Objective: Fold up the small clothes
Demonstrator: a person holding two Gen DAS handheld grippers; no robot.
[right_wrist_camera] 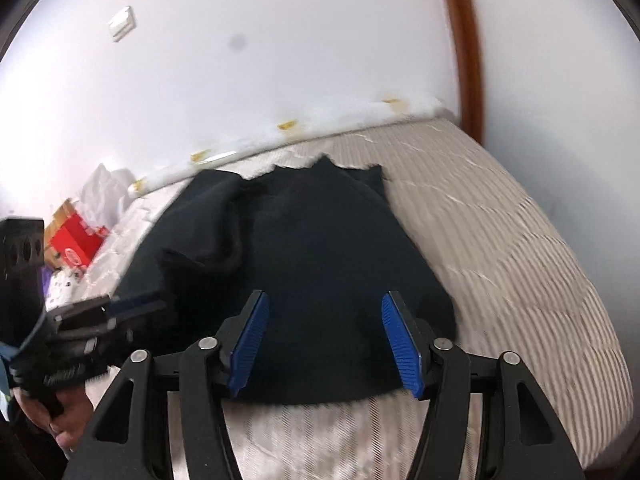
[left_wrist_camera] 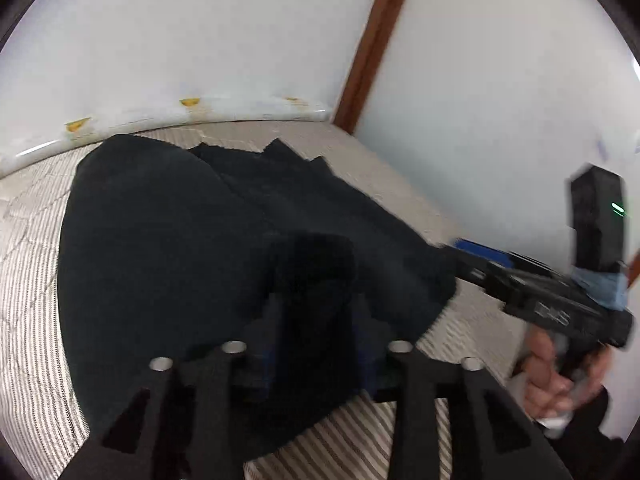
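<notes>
A black garment (left_wrist_camera: 168, 240) lies spread on the striped mattress (left_wrist_camera: 28, 280); it also shows in the right wrist view (right_wrist_camera: 320, 240). My left gripper (left_wrist_camera: 316, 276) is shut on a bunched fold of the garment at its near edge, and the cloth drapes over the fingers. In the right wrist view the left gripper (right_wrist_camera: 160, 304) sits at the garment's left edge. My right gripper (right_wrist_camera: 324, 300) is open and empty, its blue pads (right_wrist_camera: 250, 344) above the garment's near part. In the left wrist view the right gripper (left_wrist_camera: 456, 246) is at the garment's right edge.
The mattress (right_wrist_camera: 520, 260) meets a white wall at the back and right. A brown wooden post (left_wrist_camera: 372, 44) stands in the corner. A red box (right_wrist_camera: 76, 244) and white crumpled plastic (right_wrist_camera: 104, 196) lie at the far left of the bed.
</notes>
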